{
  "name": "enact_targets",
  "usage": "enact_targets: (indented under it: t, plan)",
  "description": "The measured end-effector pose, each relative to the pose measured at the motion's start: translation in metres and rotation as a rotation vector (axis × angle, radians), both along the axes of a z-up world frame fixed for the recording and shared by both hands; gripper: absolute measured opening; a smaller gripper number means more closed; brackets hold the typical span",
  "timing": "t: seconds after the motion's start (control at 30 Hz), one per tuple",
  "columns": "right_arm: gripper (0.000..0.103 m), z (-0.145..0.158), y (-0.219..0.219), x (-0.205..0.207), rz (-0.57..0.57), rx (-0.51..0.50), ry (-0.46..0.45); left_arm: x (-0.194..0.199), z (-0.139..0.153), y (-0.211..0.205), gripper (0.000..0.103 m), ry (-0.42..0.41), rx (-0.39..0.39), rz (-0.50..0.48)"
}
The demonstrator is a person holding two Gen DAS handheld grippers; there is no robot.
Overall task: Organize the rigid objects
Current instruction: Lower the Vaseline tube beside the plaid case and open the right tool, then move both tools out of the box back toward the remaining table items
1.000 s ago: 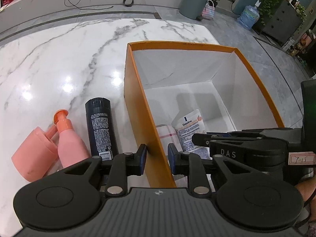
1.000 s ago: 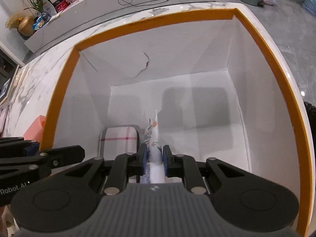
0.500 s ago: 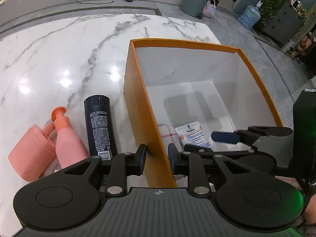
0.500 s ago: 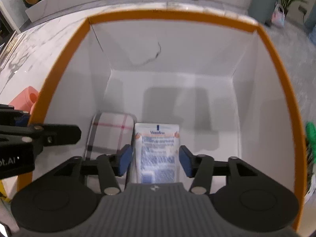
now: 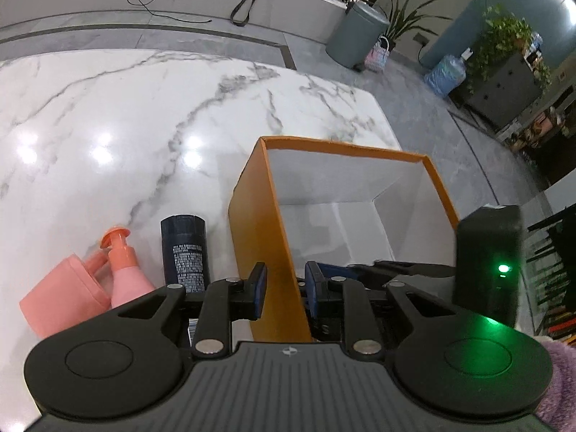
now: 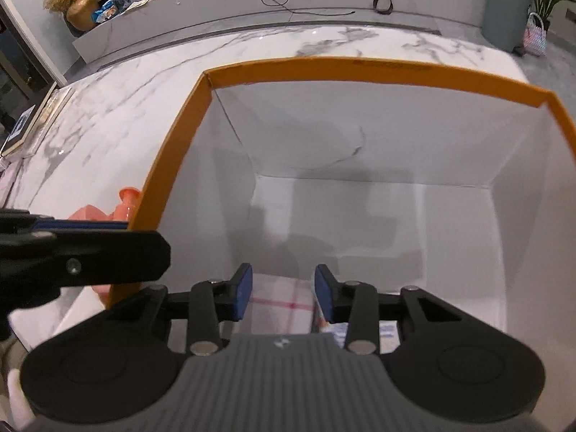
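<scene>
- The left gripper [image 5: 284, 289] straddled the near wall of the orange box [image 5: 264, 237] on the marble table [image 5: 108, 115], its fingers apart and gripping nothing.
- The right gripper [image 6: 283, 297] hung over the box [image 6: 169, 165], fingers spread and empty.
- Below it, a plaid item [image 6: 282, 306] and a white-and-blue pouch [image 6: 388, 331] lay on the box floor.
- Outside, a dark can [image 5: 185, 252], pink pump bottle [image 5: 126, 270] and pink cup [image 5: 61, 295] lay beside the box.
</scene>
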State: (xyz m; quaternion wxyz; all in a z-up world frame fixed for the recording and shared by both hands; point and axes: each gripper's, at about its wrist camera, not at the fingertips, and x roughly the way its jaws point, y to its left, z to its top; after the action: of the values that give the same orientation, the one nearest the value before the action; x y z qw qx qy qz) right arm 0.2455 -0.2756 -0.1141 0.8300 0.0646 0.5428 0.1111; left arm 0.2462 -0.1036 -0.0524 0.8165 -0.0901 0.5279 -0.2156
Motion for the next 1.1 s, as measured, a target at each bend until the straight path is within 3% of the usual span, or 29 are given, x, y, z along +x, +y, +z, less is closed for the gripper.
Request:
enact_targets:
  t: [0.53,0.77,0.87,1.1]
  plan:
    - [0.034,-0.003,-0.001,-0.021,0.083,-0.030,0.052,-0.009,-0.002,-0.003,0.026,0.010,0.021,-0.019]
    - [0.040,0.015,-0.016,-0.040,0.028,-0.095,-0.031,-0.020,0.000,-0.004,0.026,-0.007,0.039,-0.032]
    - [0.048,0.009,-0.027,-0.046,-0.006,-0.144,-0.002,-0.024,0.002,-0.002,0.027,-0.011,0.035,-0.032]
    - [0.042,-0.004,-0.044,-0.040,-0.099,-0.066,0.137,-0.031,0.009,-0.001,0.027,-0.029,0.035,-0.036]
